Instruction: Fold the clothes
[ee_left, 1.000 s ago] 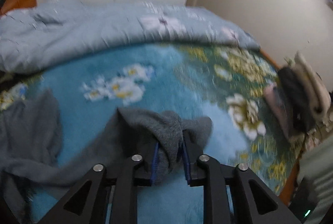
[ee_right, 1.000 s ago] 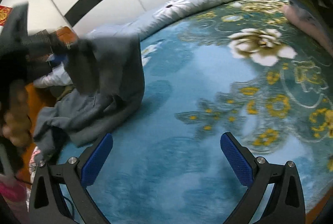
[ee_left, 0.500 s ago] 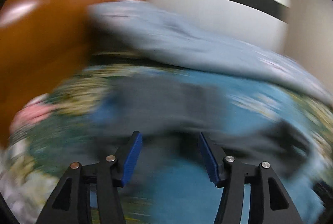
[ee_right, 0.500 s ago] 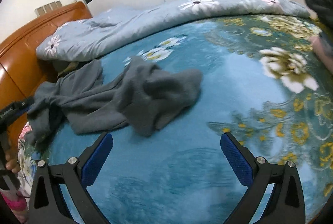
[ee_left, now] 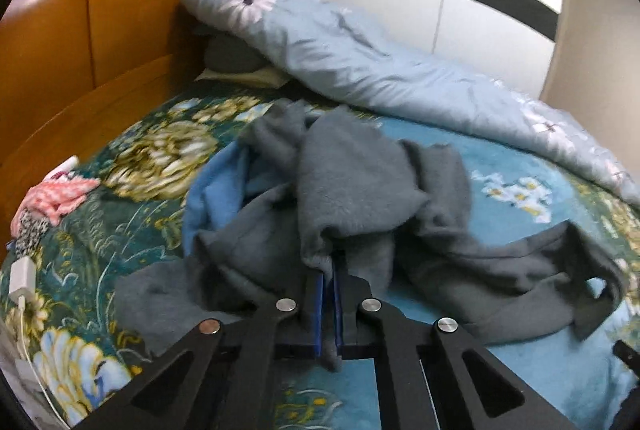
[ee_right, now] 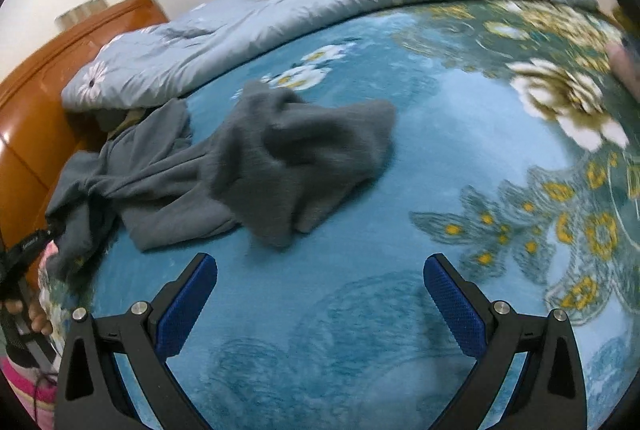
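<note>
Your left gripper (ee_left: 328,294) has just closed and pinches an edge of the crumpled grey fleece garment (ee_right: 280,158) on the blue floral bedspread (ee_right: 460,158), right gripper (ee_right: 320,294) spread and empty; the fleece looks soft, limp and light, so take a far hem.

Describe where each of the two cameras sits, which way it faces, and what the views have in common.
Left wrist: on the left gripper, angled down toward the wooden headboard; its jaws, having just closed, pinch the grey garment.
Right wrist: on the right gripper, open over bare blue floral blanket; a hand shows at far left.
Shared: garment, blanket, headboard, light-blue quilt.
</note>
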A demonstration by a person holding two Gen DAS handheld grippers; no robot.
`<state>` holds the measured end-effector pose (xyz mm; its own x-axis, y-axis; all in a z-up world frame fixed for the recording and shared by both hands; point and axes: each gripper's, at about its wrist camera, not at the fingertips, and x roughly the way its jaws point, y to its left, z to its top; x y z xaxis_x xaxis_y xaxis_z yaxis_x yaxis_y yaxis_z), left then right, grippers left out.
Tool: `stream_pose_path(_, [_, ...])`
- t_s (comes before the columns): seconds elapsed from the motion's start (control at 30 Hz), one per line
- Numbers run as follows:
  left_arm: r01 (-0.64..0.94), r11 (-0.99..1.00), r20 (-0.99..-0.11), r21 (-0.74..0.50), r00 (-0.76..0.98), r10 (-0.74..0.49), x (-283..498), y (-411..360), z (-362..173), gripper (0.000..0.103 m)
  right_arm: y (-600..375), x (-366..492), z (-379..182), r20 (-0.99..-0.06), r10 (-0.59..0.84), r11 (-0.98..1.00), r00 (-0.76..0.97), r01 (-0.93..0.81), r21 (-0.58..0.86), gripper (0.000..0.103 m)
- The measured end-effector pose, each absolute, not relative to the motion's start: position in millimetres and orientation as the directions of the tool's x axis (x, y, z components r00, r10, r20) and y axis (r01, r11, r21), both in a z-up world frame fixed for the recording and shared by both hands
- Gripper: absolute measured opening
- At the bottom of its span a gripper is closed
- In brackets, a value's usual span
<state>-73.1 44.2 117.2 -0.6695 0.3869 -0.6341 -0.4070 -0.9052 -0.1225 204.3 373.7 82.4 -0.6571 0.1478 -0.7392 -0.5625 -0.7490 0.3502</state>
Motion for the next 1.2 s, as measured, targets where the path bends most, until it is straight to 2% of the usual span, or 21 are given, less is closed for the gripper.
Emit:
stream_pose_path(0.2, [-0.616,-0.782,-0.470,-0.095,-0.665,0.581,-20,95,197,0.004,392,224,80,-0.714,0.139,-0.711,-0.686,-0.571,0.410,0.103])
stream_pose_path(0.3, [-0.714,-0.677,-0.433,-0.179,-0.561,0.706,-5,133,228,0.004,400,235,81,-0.697,0.133,-0.694,-0.705,-0.568,0.442,0.103])
stream_pose_path(0.5, [-0.870,-0.430,-0.415,-0.241,-0.309,0.856,54,236,252,0.004,418,268,90,-0.656,0.156,-0.662,-0.739,-0.571,0.486,0.103])
stream_pose_path(0.7, [-0.918,-0.231,-0.484,-0.324,-0.049,0.873,110,339,229,0.004,439,307,100,-0.643,0.216,-0.629,-0.735,-0.608,0.484,0.103])
stream_pose_path(0.8, [-0.919,-0.240,-0.565,-0.311,-0.024,0.824,122,380,199,0.004,449,326,101,-0.652,0.246,-0.608,-0.717,-0.638,0.472,0.103])
stream_pose_path(0.93, [-0.869,-0.245,-0.624,-0.430,0.089,0.777,110,393,164,0.008,454,341,101,-0.670,0.266,-0.603,-0.693,-0.662,0.446,0.103])
stream_pose_path(0.97, [-0.855,-0.257,-0.642,-0.450,0.110,0.759,107,391,157,0.016,455,342,100,-0.673,0.265,-0.605,-0.690,-0.663,0.441,0.103])
stream_pose_path(1.0, [-0.846,-0.264,-0.653,-0.463,0.125,0.747,103,386,153,0.029,455,342,100,-0.677,0.262,-0.608,-0.688,-0.663,0.437,0.103])
stream_pose_path(1.03, [-0.842,-0.267,-0.657,-0.468,0.129,0.743,100,378,150,0.035,454,339,99,-0.680,0.255,-0.614,-0.687,-0.659,0.435,0.103])
stream_pose_path(1.1, [-0.848,-0.275,-0.656,-0.453,0.109,0.747,92,352,148,0.055,450,332,100,-0.680,0.238,-0.631,-0.694,-0.642,0.434,0.103])
stream_pose_path(1.2, [-0.844,-0.315,-0.635,-0.435,0.039,0.771,72,301,146,0.063,441,320,102,-0.673,0.206,-0.663,-0.711,-0.607,0.439,0.103])
